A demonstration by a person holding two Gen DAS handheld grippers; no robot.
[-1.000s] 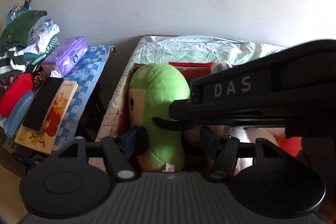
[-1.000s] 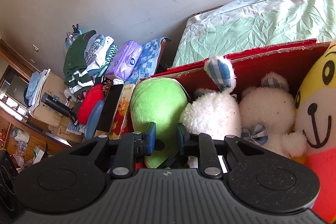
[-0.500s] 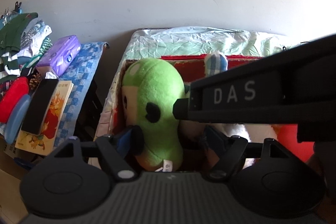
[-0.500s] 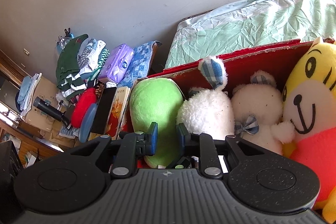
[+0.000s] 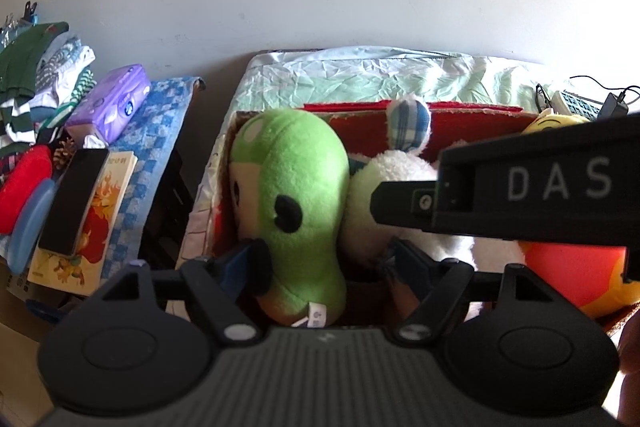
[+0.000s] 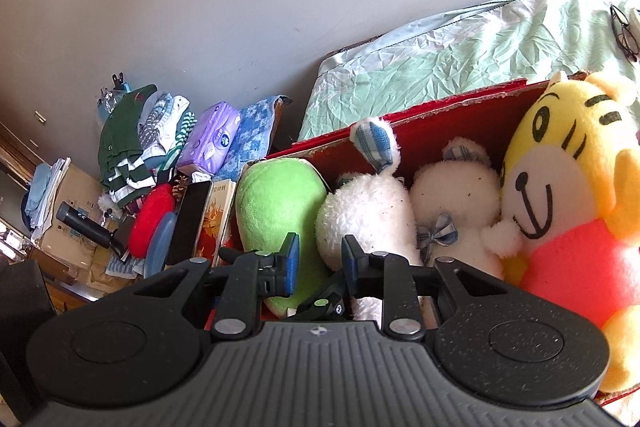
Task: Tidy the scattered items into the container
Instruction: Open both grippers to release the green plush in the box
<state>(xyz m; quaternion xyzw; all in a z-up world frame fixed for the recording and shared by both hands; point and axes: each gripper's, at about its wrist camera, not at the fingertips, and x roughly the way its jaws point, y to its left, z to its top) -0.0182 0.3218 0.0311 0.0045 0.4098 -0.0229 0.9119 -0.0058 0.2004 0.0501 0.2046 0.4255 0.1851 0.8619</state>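
Left gripper (image 5: 320, 259) apart, straddling green plush (image 5: 292, 203), upright at 12 in box (image 5: 472, 115); right gripper (image 6: 318, 261) opening, empty.

— Container contents?
— Red box (image 6: 460, 115) holds four plush toys upright in a row: green plush (image 6: 276, 203), white rabbit (image 6: 364, 215), white bear (image 6: 452, 203), yellow tiger (image 6: 572, 187).
— Condition?
— Pressed side by side.

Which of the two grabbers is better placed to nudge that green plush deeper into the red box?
Probably the left gripper: its open jaws straddle the green plush in the red box. The right gripper, jaws opening and empty, hangs over the gap between it and the white bunny.
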